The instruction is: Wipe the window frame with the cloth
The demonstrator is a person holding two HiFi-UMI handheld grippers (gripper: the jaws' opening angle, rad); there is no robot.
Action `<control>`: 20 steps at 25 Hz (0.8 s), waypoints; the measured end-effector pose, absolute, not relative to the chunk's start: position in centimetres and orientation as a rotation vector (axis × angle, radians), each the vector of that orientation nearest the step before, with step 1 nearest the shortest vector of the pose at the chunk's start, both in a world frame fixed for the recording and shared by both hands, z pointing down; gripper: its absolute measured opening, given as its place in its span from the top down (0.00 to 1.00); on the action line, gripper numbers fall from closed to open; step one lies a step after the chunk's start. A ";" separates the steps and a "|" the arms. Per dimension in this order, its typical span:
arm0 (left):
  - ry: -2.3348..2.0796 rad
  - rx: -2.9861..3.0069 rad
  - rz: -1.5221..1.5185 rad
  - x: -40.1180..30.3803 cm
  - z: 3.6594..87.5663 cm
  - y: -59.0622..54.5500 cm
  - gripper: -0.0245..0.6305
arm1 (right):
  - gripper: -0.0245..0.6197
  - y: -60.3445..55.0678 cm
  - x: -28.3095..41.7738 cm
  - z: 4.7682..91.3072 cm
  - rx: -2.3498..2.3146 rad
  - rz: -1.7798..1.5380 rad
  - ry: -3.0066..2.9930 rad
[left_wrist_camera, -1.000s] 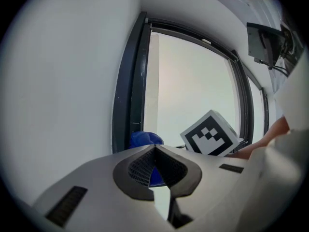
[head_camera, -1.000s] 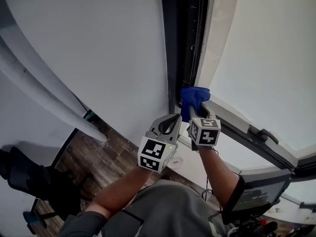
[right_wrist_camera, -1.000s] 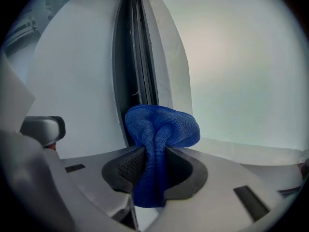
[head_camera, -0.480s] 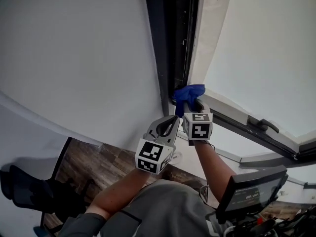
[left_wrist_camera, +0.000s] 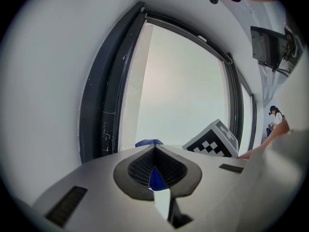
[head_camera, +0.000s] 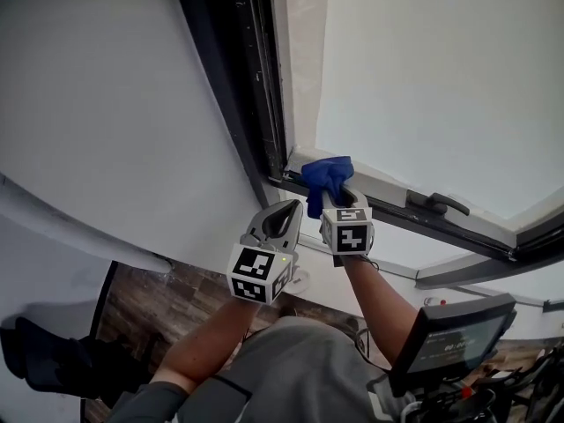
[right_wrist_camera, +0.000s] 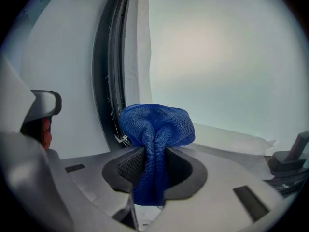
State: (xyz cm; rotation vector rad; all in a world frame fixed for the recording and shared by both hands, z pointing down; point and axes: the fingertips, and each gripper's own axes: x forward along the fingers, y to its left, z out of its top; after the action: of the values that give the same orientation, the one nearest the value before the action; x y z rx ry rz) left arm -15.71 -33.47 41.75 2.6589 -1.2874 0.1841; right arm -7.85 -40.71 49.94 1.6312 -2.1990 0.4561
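Lower middle of the head view, the left hand-held gripper (head_camera: 286,211) is closed on nothing, parked out of the way I'd guess. Just beside it, the right hand-held gripper (head_camera: 332,199) is clamped on the bunched blue cloth (head_camera: 328,174), with the wad poking out front so it can rub. The cloth sits at the bottom corner of the dark window frame (head_camera: 231,86), mid-picture, touching it or nearly.

Both bare forearms reach forward from the torso, holding the two grippers raised side by side and close together. The left gripper (head_camera: 293,208) has its jaws pressed together. The right gripper (head_camera: 330,201) is clamped on a bunched blue cloth (head_camera: 328,174).
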 end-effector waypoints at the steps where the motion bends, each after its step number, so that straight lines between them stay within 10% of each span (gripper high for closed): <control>1: -1.285 2.660 0.181 -15.1 41.7 -33.4 0.95 | 0.77 -40.3 -6.9 49.9 1.638 0.456 -2.194; 20: -1.067 2.777 0.170 1.0 39.8 -30.3 0.95 | 0.77 -32.1 11.8 50.1 1.836 0.523 -2.064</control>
State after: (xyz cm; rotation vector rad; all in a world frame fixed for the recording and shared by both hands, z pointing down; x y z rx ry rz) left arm 1.03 -30.35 39.75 2.7770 -1.0669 0.1698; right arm 11.83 -32.10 50.11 1.8360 -2.0637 0.5229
